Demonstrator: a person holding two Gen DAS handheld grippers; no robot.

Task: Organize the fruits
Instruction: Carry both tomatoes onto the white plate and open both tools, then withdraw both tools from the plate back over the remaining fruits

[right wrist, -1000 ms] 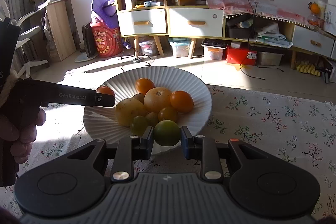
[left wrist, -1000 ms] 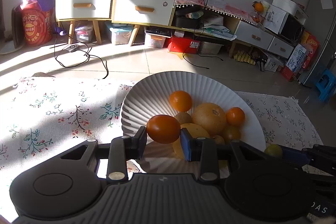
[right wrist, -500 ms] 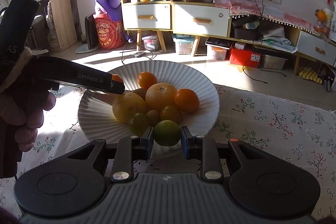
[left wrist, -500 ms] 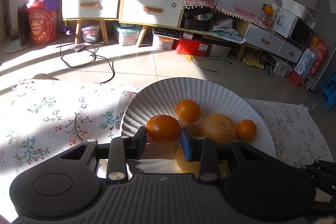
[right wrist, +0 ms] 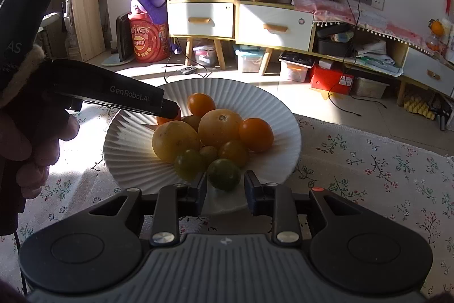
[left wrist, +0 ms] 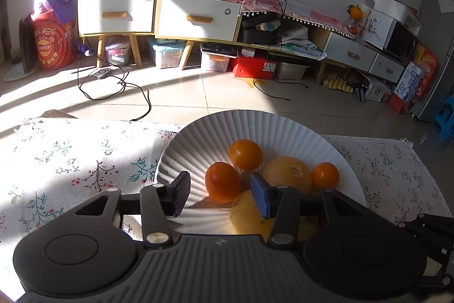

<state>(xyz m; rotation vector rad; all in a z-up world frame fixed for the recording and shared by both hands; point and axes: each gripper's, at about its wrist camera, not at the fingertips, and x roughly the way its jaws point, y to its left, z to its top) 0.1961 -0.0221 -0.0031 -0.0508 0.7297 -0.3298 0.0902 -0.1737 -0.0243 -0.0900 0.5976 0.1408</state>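
Fruits (right wrist: 220, 128) lie heaped in the plate (right wrist: 286, 132) on the tablecloth (right wrist: 369, 161).

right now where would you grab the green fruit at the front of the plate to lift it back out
Grip the green fruit across its widest middle, left and right sides, coming from the plate's near rim. It is round, so any lower or higher pinch may slip. The near side is free; other fruits crowd its far side. The right gripper already straddles it, jaws just parted.

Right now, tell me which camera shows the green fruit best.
The right wrist view: the green fruit sits unobstructed on the plate's near edge, between the right gripper's open fingers. The left wrist view does not show it.
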